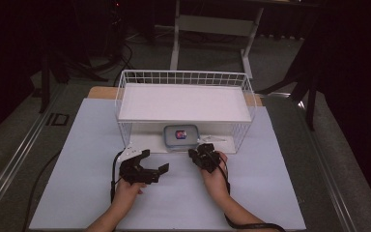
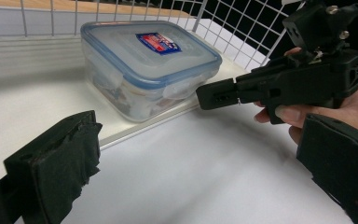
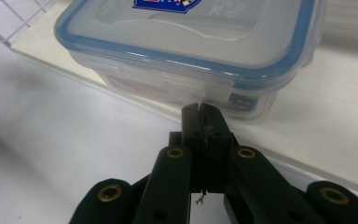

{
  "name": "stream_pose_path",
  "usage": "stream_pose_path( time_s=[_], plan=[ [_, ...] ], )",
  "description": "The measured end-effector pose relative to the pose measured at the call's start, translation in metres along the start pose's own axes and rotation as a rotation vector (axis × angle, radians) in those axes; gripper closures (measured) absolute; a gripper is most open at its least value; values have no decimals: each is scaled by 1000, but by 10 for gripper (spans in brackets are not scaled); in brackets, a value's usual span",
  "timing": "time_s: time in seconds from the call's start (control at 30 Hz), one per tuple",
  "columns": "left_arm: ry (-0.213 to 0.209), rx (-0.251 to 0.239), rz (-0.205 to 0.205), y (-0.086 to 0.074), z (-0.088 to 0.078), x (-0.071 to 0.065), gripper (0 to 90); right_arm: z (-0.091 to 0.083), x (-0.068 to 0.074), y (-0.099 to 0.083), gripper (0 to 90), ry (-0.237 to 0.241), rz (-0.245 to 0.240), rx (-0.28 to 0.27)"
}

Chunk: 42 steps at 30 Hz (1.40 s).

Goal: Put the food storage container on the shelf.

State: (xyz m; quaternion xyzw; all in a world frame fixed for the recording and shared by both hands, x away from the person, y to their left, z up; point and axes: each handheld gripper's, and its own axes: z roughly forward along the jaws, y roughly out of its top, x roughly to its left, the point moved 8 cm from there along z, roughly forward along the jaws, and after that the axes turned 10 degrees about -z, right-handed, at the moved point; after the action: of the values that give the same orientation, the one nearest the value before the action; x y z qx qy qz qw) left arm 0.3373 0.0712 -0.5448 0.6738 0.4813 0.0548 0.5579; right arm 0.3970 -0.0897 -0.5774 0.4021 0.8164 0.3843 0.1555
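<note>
Jaws of the right gripper (image 3: 200,109) pressed flat together with nothing between them, tips just short of the front latch flap (image 3: 214,91) of the clip-lock food container (image 3: 191,42); jaws of the left gripper (image 1: 149,170) spread wide and empty, hovering over the white table (image 1: 270,193) off to the container's left. Container sitting on the bottom board of the white wire rack (image 1: 183,77), under the upper shelf, near the front edge, lid on with the blue seal running round it. Likely stiff, smooth plastic, slippery on the lid and walls, fairly light though something shows inside through the clear wall, contents too blurred to name. Not fragile, but prone to sliding on the board if pushed. Best purchase probably at the latch flap for unclipping, or across the short walls below the lid rim (image 2: 121,65) for pulling out; low shelf overhead leaves little room to lift
</note>
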Motion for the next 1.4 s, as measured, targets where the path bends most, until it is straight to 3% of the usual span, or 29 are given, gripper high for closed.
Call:
stream_pose_path(
  time_s=[0.43,0.77,1.07,1.17,1.27,1.4],
  plan=[
    [13,-10,-1,1,-3,4,3,15,20,11,893,22,-38,-11],
    [9,-7,0,-1,-4,4,3,25,16,19,879,3,-37,-11],
    [12,-8,7,0,-6,4,3,34,21,32,879,9,-32,-29],
    [11,-7,9,0,-6,4,3,36,23,34,877,3,-47,-31],
    [14,-5,17,0,-6,3,3,34,24,32,869,13,-33,-26],
    [8,-16,29,1,-6,3,3,25,28,26,835,26,-60,-35]
  ],
)
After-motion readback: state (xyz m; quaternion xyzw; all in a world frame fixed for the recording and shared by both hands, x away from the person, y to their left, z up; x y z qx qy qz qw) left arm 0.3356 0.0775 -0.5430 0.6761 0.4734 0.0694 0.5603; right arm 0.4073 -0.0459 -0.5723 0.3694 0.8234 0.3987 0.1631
